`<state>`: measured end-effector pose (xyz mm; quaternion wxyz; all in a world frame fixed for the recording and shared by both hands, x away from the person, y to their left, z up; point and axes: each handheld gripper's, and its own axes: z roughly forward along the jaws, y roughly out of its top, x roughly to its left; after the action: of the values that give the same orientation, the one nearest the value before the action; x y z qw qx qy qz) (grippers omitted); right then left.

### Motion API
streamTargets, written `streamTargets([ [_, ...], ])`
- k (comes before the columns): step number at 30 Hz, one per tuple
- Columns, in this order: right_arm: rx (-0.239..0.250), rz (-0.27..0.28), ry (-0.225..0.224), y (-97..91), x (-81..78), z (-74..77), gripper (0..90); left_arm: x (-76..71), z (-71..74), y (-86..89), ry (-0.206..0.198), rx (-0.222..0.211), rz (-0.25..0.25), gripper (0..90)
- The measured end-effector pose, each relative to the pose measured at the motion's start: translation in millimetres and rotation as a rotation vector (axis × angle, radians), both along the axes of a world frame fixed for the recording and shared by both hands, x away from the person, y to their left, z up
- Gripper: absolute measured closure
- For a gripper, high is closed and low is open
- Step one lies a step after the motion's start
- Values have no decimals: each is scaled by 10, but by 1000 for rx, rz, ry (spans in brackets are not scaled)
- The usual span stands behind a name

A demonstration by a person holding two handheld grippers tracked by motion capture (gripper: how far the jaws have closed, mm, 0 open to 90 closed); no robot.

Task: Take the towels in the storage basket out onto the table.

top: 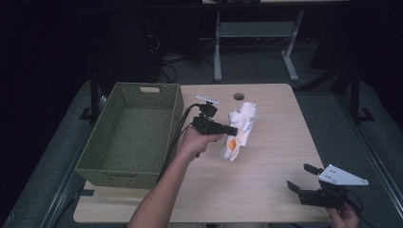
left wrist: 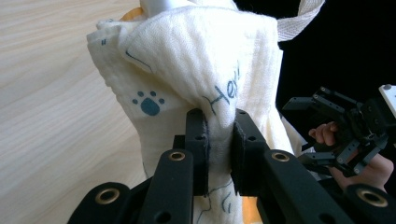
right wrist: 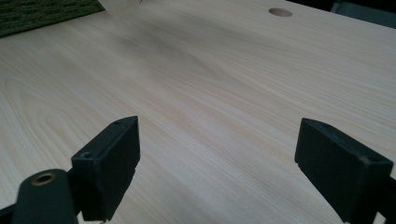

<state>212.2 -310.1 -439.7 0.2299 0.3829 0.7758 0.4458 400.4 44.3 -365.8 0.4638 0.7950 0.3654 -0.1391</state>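
Cloth [top: 239, 129], cream with blue and orange print, lay bunched at mid-table [top: 271, 161], just right of the green woven basket [top: 130, 137]. High view: the left gripper [top: 229, 129] reached its near edge; the right gripper [top: 304, 178] waited well apart at the table's near right corner, jaws spread.

Left gripper view: the left gripper [left wrist: 219, 149] had both pads clamped on a fold of the cloth [left wrist: 196, 70], paw print and lettering visible above; the other gripper [left wrist: 336, 130] showed farther off.

Right gripper view: the right gripper [right wrist: 217, 163] stood wide apart over bare wood, holding nothing; the basket's edge [right wrist: 42, 11] showed at top left.

Judged step: grasp secured. Next move likely called for lifting the cloth clear and carrying it toward the basket.
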Motion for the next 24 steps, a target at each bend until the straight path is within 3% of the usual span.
streamTargets([
  [18,1,-12,13,-18,-16,-37,138,97,-368,-149,33,-6,9,791],
  [21,3,-17,14,-28,-12,-43,138,119,-478,-143,35,39,7,787],
  [24,9,-19,14,-32,-6,-41,138,119,-537,-129,42,43,20,787],
])
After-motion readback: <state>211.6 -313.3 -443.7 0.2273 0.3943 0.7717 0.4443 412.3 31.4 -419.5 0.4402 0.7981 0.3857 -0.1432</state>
